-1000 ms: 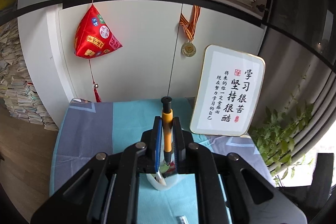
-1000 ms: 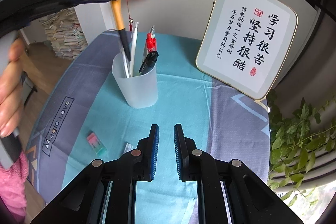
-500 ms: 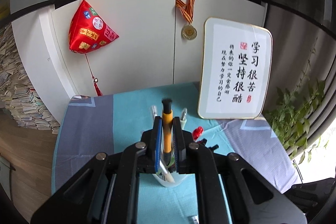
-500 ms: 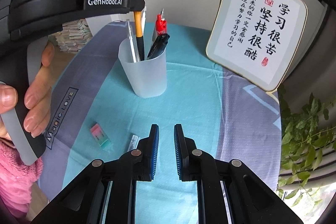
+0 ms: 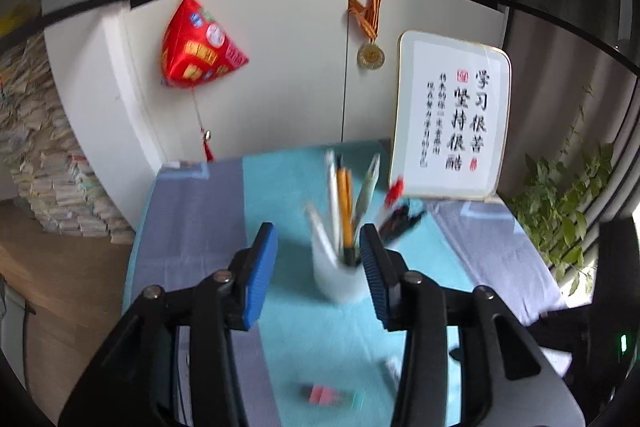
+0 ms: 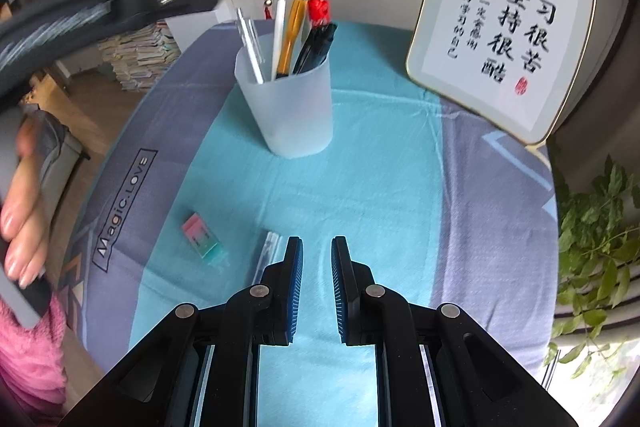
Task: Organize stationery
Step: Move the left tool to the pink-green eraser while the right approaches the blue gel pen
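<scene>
A translucent white cup (image 6: 288,107) stands on the blue tablecloth and holds several pens, among them the orange pen (image 6: 290,31). It also shows in the left wrist view (image 5: 340,275), with the orange pen (image 5: 343,203) upright in it. My left gripper (image 5: 318,247) is open and empty, above and in front of the cup. My right gripper (image 6: 317,259) is open a little and empty, low over the cloth. A pink and green eraser (image 6: 201,235) and a clear small item (image 6: 267,251) lie just left of its fingers.
A framed calligraphy board (image 6: 504,23) leans at the back right. A red pouch (image 5: 196,47) and a medal (image 5: 371,55) hang on the white cabinet behind. A green plant (image 6: 592,235) is at the right edge. Paper stacks (image 5: 36,163) stand left.
My left gripper has opened and let go of the orange pen, which now stands in the cup. The left gripper has drawn back and up. The right gripper has moved closer to the table.
</scene>
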Action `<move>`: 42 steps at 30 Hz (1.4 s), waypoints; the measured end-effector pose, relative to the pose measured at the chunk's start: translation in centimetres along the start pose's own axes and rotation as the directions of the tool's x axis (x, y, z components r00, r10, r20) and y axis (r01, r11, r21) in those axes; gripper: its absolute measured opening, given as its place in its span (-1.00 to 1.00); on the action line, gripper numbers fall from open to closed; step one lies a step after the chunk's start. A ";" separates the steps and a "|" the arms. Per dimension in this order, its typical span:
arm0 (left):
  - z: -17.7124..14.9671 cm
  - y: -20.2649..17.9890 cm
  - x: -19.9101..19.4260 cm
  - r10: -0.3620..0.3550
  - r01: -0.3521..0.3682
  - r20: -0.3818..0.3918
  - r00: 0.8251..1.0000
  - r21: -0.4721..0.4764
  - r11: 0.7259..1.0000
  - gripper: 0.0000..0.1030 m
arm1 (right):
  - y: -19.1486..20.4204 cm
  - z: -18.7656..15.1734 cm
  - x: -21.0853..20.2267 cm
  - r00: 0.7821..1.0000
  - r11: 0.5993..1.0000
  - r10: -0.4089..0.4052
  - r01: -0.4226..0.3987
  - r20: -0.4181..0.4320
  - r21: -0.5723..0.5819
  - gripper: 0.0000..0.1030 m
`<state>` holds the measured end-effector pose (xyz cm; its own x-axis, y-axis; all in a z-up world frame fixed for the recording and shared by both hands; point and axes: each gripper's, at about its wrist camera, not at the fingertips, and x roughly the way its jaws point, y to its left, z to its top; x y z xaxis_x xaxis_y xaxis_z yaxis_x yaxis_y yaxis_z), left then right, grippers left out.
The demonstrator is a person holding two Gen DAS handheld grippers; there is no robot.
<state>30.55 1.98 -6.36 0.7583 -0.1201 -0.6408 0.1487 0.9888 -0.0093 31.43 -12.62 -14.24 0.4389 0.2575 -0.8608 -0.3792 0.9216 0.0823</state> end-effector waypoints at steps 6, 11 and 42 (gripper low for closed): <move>-4.7 1.5 -0.8 -0.058 0.053 -0.096 0.994 -0.051 0.997 -0.05 | 1.1 -0.6 1.2 0.999 1.000 0.013 -0.013 -0.052 0.003 -0.74; -8.2 2.3 0.6 -0.088 0.054 -0.229 0.969 -0.150 0.987 0.00 | 1.9 -1.1 2.5 0.996 1.000 0.018 -0.017 -0.092 0.005 -0.74; -9.6 1.6 7.2 -0.128 -0.153 -0.459 0.879 -0.527 0.836 -0.46 | 3.8 -1.9 5.2 0.990 0.999 0.024 -0.026 -0.139 -0.018 -0.74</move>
<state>30.12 3.56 -18.39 0.3565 -0.1919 -0.9144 -0.3260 0.8916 -0.3142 30.79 -8.36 -19.33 0.3128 0.2365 -0.9199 -0.4054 0.9091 0.0959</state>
